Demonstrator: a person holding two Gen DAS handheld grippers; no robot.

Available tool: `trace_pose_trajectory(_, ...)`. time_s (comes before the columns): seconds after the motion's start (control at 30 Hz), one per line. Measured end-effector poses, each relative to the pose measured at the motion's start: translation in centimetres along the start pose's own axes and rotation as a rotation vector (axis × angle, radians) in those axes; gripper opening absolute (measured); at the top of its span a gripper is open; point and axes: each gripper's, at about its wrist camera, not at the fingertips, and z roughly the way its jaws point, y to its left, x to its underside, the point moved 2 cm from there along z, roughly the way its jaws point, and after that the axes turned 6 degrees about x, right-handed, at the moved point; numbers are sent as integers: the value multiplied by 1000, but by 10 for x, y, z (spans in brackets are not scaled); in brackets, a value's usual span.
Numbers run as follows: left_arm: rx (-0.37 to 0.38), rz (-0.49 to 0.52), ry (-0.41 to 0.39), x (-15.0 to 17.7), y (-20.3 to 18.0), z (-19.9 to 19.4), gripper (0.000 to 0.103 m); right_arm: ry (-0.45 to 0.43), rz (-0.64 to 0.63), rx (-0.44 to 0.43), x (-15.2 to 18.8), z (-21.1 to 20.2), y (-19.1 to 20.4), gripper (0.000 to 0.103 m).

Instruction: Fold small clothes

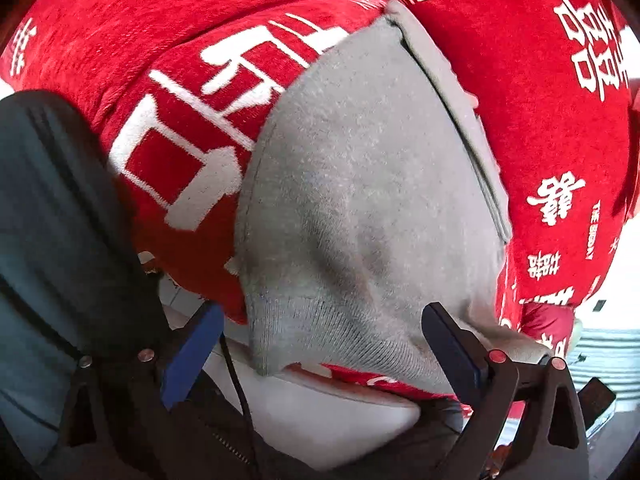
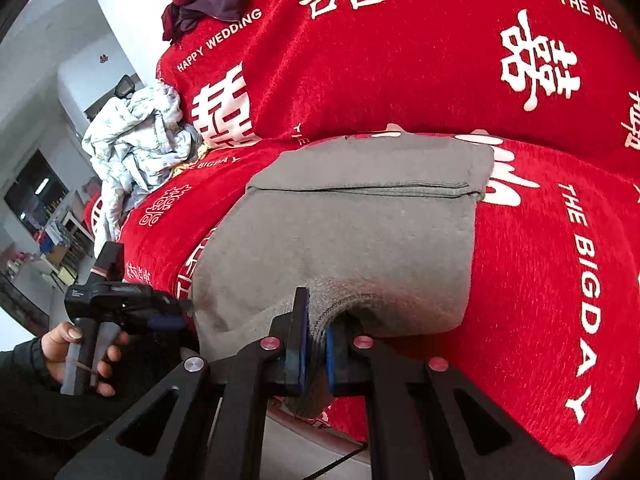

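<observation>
Right wrist view: the right gripper (image 2: 316, 344) has its jaws pinched tight on the near hem of the grey garment (image 2: 360, 236), which lies folded on the red cover (image 2: 520, 260) at its near edge. Left of it, the left gripper (image 1: 320, 348) stands spread wide, the garment's corner between its pads, untouched. A hand (image 2: 80, 354) holds it.

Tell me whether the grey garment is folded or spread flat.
Partly folded: the grey garment has its far edge doubled over into a flap, and the right tongs pinch its near edge.
</observation>
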Motion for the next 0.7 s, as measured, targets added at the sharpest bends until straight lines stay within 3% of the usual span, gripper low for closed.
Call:
trace_pose_trajectory(0.17, -54, -6, 35, 1, 1, 14, 100, 2, -12, -1, -1, 1, 4, 7)
trace_pose_trajectory(0.37, -115, -44, -25, 2, 2, 18, 100, -3, 3, -2, -4, 0, 1, 7)
trace_pose_trajectory(0.53, 49, -178, -199, 11, 12, -9, 100, -34, 26, -12, -7, -10, -3, 7)
trace_pose_trajectory(0.7, -36, -104, -153, 16, 5, 5, 100, -38, 130, -26, -8, -4, -22, 7)
